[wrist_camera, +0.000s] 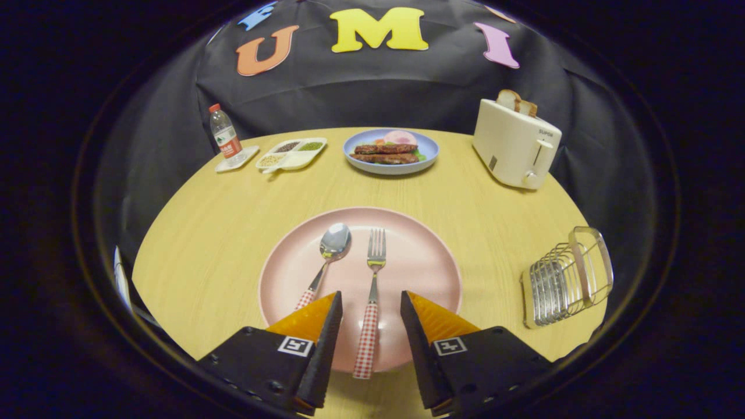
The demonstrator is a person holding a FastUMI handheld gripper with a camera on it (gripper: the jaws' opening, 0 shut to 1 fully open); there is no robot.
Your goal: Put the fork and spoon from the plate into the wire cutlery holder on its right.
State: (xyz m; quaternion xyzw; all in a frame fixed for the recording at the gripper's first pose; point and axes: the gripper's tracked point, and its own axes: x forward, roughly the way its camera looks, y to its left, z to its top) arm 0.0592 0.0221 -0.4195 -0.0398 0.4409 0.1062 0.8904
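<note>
A fork point(372, 291) with a red-and-white checked handle and steel tines is laid lengthwise on the pink plate point(425, 262), its handle framed between the released, spread fingers of the gripper point(371, 302). A matching spoon point(327, 259) is set just beside it, and the wire cutlery holder point(567, 278) is seen well apart

A pink plate point(407, 273) is seen on a round wooden table point(221, 233), with a spoon point(329, 253) and a fork point(372, 291) laid side by side on it. The gripper point(371, 302) is held apart, its fingers flanking the fork's checked handle without touching it. A wire cutlery holder point(567, 279) is set on the table to the plate's right.
</note>
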